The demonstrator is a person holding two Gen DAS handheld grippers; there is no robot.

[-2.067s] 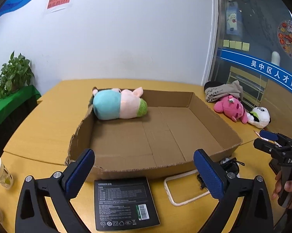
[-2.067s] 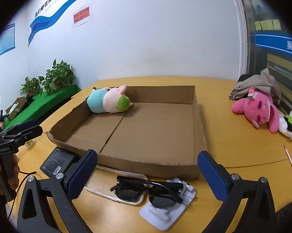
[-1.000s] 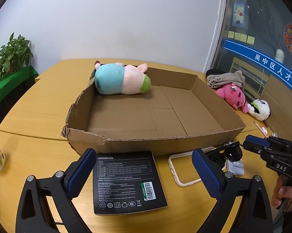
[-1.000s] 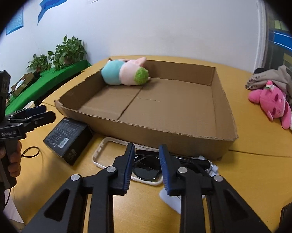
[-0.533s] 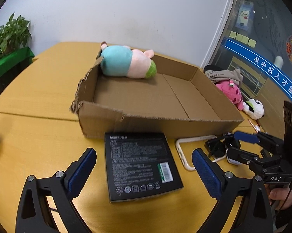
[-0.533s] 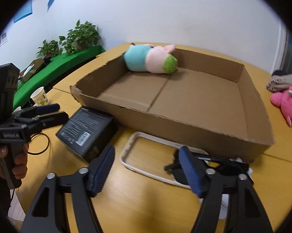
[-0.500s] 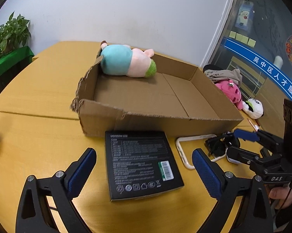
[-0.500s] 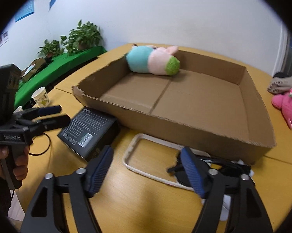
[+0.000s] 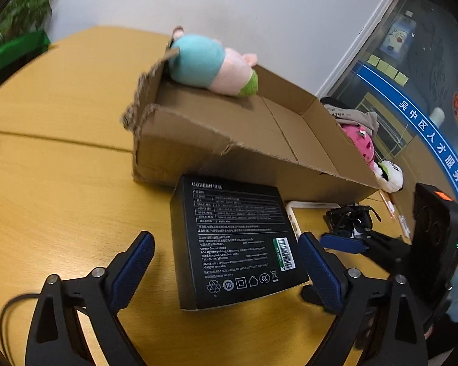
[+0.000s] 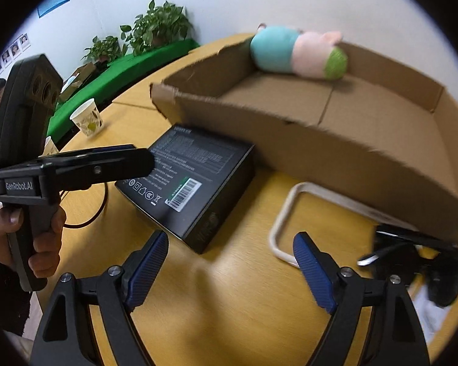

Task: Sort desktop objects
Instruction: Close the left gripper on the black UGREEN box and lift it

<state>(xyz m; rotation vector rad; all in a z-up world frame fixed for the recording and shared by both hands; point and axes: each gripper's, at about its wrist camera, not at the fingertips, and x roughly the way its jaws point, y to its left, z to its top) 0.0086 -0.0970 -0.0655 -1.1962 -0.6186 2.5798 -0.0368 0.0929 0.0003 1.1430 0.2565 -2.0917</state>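
Observation:
A black boxed product (image 9: 235, 235) lies flat on the yellow table against the front wall of an open cardboard box (image 9: 229, 158). My left gripper (image 9: 224, 244) stands open astride the black box's near end, pads not pressing it. My right gripper (image 10: 230, 241) hovers over bare table just right of the black box (image 10: 189, 183); its jaws are opening, with nothing between them. A blue, pink and green plush toy (image 10: 296, 52) lies in the cardboard box's far corner. A white phone-case frame (image 10: 290, 213) and black sunglasses (image 10: 418, 253) lie in front of the box.
A pink plush (image 9: 360, 143), a panda plush (image 9: 390, 177) and grey cloth sit right of the cardboard box. A paper cup (image 10: 87, 120) stands at the table's left edge, and a black cable loop (image 10: 88, 213) lies near the hand holding the left gripper. Potted plants stand beyond.
Both grippers came down and closer to the black box. The right gripper's jaws went from nearly shut to wide apart, and its view swung left, away from the sunglasses.

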